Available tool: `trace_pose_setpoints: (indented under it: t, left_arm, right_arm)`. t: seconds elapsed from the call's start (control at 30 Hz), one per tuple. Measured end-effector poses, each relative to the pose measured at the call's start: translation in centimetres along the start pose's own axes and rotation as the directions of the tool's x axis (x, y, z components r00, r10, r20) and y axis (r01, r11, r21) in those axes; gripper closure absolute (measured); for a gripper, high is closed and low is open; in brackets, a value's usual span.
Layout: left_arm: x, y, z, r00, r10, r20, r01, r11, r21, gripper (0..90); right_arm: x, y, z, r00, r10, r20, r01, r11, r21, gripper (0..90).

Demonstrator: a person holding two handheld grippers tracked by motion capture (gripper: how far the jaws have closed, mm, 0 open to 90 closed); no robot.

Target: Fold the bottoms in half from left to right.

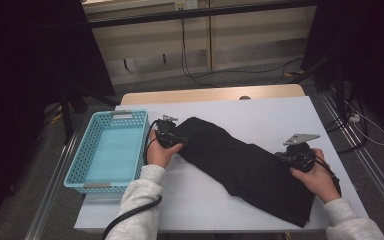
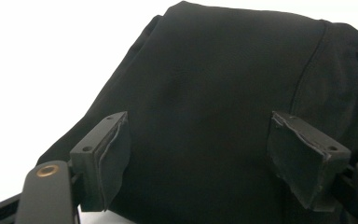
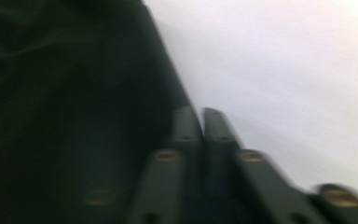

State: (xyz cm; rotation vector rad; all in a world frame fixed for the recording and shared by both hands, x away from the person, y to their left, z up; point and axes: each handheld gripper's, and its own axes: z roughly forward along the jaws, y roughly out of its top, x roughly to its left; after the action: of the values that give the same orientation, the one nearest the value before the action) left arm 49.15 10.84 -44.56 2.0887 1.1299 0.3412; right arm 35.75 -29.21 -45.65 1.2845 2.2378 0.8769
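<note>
in the high view a black garment (image 1: 245, 167) lay slantwise across the white table (image 1: 280, 112), folded long, likely so it could be folded smaller for the blue basket (image 1: 107, 150) just left of it. the left gripper (image 1: 166, 131) sat at its upper end and the right gripper (image 1: 295, 156) at its right edge; beyond the table were pale wall panels, cables and a grey floor. in the left gripper view the jaws stood apart over the dark cloth (image 2: 214, 93), pressing nothing, seemingly poised to take that end. in the blurred right gripper view the jaws were together at the cloth's edge (image 3: 74, 116); i couldn't tell whether fabric was pinched.
</note>
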Motion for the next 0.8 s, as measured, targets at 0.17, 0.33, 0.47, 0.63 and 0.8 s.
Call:
trace_pose_setpoints:
  t: [0.17,0.33,0.47,0.63,0.8]
  left_arm:
    - [0.1,0.0,0.1,0.9999,0.005,-0.014,-0.005,1.0,0.004,21.8]
    - [0.6,0.3,-0.1,0.9999,-0.001,-0.011,0.001,0.9999,0.011,20.9]
    - [0.4,0.4,-0.4,0.9999,0.002,-0.014,-0.002,1.0,0.003,20.6]
    - [0.1,0.3,-0.4,0.9999,0.007,-0.008,-0.007,1.0,0.004,20.4]
    - [0.1,0.4,-0.6,0.9999,0.008,-0.012,-0.008,1.0,0.002,20.4]
  right_arm:
    - [-1.2,0.2,-0.5,0.9987,0.044,0.026,-0.042,0.997,-0.059,85.4]
    - [-1.5,-0.5,-2.1,0.997,0.063,0.046,-0.059,0.995,-0.087,75.6]
    - [-2.0,-2.1,-3.7,0.9964,0.071,0.046,-0.068,0.995,-0.074,72.3]
    - [-2.2,-4.2,-4.9,0.9962,0.077,0.042,-0.074,0.996,-0.058,69.4]
    - [-2.3,-5.1,-4.3,0.9967,0.077,0.028,-0.076,0.997,-0.023,87.2]
